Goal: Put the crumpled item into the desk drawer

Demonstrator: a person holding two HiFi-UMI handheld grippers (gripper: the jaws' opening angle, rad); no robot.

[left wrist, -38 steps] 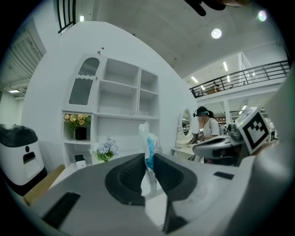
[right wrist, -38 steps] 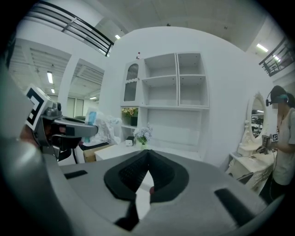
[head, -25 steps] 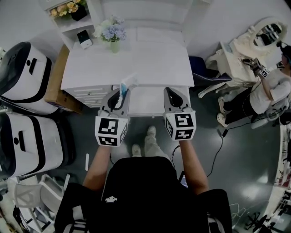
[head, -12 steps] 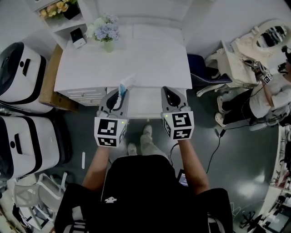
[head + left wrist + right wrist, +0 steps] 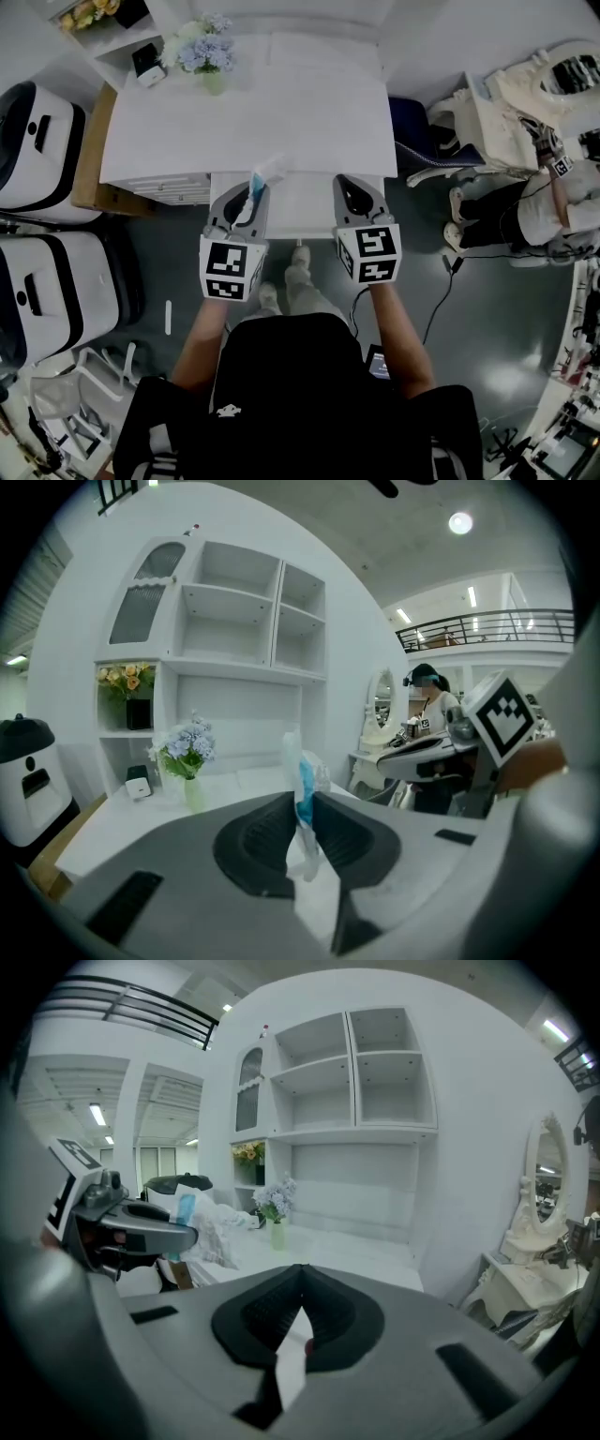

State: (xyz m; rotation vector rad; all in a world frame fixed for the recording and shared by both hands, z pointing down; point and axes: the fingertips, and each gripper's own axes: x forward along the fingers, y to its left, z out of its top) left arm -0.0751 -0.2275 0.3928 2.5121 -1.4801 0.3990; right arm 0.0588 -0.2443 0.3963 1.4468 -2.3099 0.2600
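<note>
Head view: the crumpled item (image 5: pixel 260 178), a clear wrapper with blue on it, sticks up from the left gripper (image 5: pixel 246 194), which is clenched on it, just above the white drawer-like panel (image 5: pixel 300 211) jutting from the worktop (image 5: pixel 281 112). Over the last second both grippers have come nearer that panel side by side, the hold unchanged. The right gripper (image 5: pixel 354 192) is closed on nothing. Delivery looks close; the item is not yet inside.
</note>
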